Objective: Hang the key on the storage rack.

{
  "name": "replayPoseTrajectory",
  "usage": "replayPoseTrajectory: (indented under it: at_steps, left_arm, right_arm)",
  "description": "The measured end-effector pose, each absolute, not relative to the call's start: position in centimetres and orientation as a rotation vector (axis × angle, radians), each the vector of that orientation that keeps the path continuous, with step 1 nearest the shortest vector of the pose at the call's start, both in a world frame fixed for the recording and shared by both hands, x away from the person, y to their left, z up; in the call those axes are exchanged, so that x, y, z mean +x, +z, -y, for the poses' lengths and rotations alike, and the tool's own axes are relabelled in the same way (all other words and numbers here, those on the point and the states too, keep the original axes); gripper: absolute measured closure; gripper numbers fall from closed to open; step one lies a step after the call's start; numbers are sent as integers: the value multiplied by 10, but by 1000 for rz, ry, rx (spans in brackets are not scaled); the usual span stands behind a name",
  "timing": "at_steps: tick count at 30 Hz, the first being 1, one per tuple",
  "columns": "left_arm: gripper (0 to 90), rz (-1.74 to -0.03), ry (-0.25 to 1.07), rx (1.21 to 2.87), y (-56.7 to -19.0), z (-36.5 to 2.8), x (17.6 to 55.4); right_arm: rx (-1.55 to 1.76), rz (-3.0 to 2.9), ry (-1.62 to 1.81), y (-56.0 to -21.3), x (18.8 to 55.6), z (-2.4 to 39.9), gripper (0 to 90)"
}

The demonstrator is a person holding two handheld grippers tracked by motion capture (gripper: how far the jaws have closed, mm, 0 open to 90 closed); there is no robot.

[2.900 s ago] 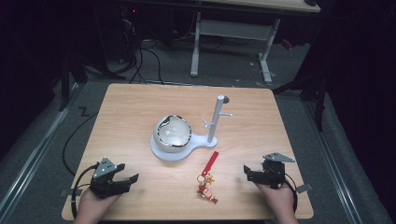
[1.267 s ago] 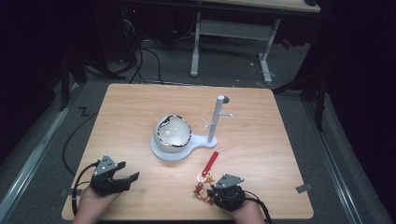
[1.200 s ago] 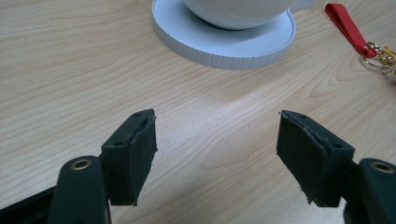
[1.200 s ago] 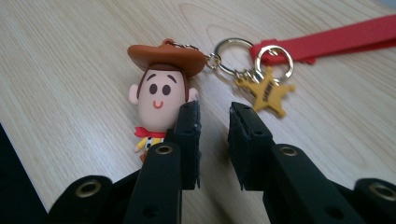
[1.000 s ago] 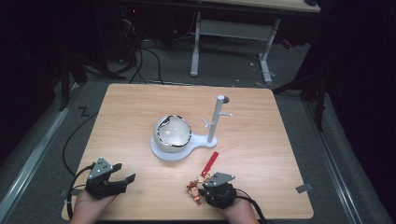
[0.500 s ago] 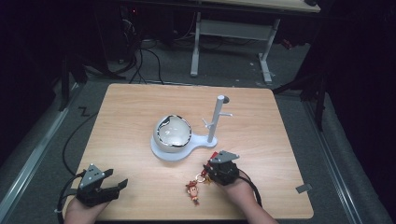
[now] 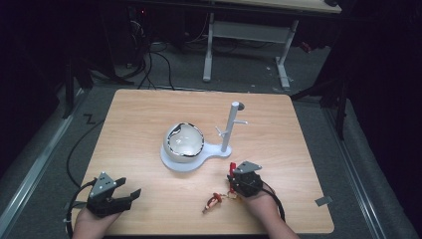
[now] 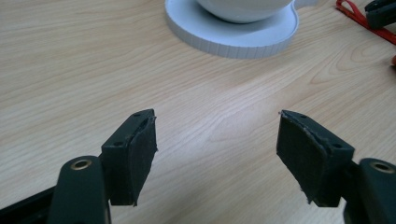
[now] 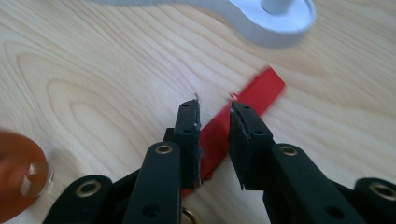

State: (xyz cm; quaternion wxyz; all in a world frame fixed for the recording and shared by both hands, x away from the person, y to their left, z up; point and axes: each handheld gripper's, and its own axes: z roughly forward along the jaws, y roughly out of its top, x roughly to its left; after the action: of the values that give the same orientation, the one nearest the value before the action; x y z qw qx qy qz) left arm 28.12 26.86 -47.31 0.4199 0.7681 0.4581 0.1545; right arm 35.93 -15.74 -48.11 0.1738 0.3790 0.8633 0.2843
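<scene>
Beside the white stand (image 9: 275,21), itself cut by the top edge, the red strap (image 9: 261,91) blurs; its lower part hides behind the right gripper (image 9: 214,109), grip unclear.

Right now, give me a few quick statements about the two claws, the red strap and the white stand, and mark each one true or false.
1. The right claw has the red strap between its jaws. True.
2. The left claw grips the strap. False: its jaws stand wide apart over bare table.
3. The white stand has tipped over. False: it stands upright on its base.
4. A white bowl sits on the stand's base. True.
5. The small charm hangs from a peg on the stand. False: it lies on the table.
</scene>
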Motion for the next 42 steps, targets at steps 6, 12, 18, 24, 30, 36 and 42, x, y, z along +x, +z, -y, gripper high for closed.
replayPoseTrajectory:
  at_steps: [6,12,18,24,30,36,42]
  left_arm:
    - [291,-1089,372,1953,-472,-253,293]
    - [291,-1034,355,1977,-472,-238,305]
    - [293,-1014,351,1977,-472,-232,311]
    - [292,-1006,356,1995,-472,-230,310]
    - [292,-1033,353,1982,-474,-238,308]
    - [292,-1028,355,1982,-473,-236,309]
    - [292,-1028,366,1992,-473,-236,309]
  right_arm:
    - [1104,-2406,738,-476,347,179,699]
    - [1188,-2356,782,-458,312,217,699]
    - [1199,-2377,751,-465,304,220,692]
    - [1182,-2390,727,-476,323,207,688]
    - [1120,-2472,775,-475,318,197,692]
    - [1064,-2502,828,-468,302,188,675]
    - [980,-2580,881,-461,283,178,641]
